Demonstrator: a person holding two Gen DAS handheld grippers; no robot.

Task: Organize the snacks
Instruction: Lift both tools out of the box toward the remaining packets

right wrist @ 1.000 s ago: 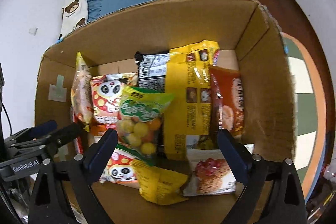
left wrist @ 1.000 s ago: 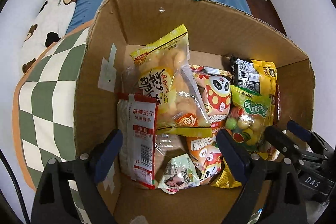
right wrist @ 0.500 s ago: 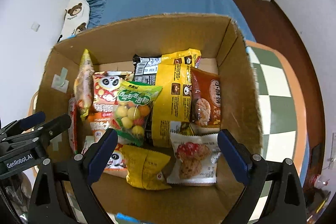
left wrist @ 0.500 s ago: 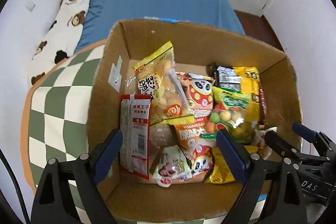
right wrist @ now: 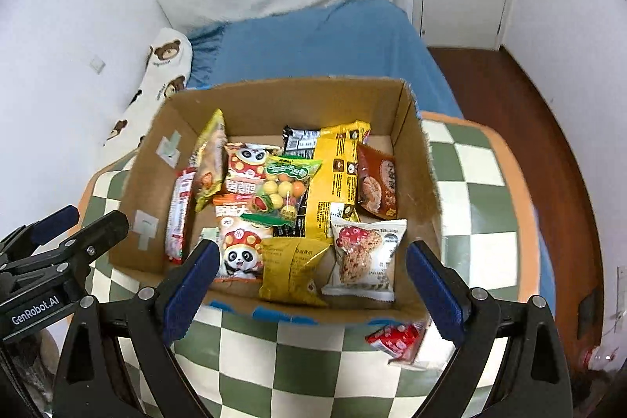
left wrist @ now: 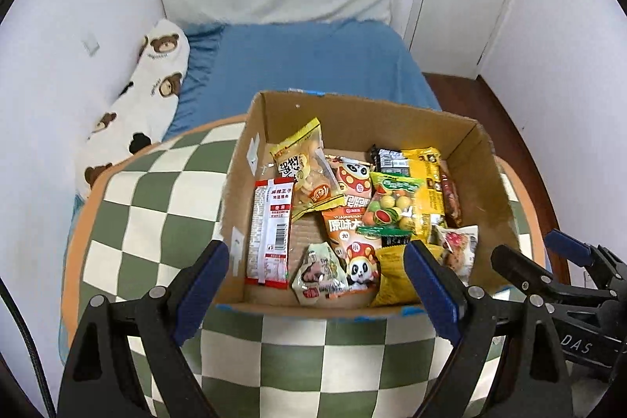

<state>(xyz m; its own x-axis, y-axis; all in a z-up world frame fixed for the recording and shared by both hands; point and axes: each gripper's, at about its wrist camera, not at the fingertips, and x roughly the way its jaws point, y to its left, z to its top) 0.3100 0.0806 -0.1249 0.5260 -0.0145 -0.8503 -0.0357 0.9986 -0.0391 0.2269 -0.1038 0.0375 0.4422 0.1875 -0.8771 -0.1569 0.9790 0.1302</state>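
With both jaws spread and empty, drop your right gripper (right wrist: pixel 309 285) onto that red packet (right wrist: pixel 395 337) lower right, outside the box (right wrist: pixel 427 183).

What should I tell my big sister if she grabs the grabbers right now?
Left gripper: open, empty, hovering near the box's front edge.
Right gripper: open, empty, same height.
Cardboard box sits on the checkered cushion, packed with snack packets.
Left to do: a red snack packet lies outside on the cushion by the box's front right corner. It probably goes in next; the right gripper is nearer.
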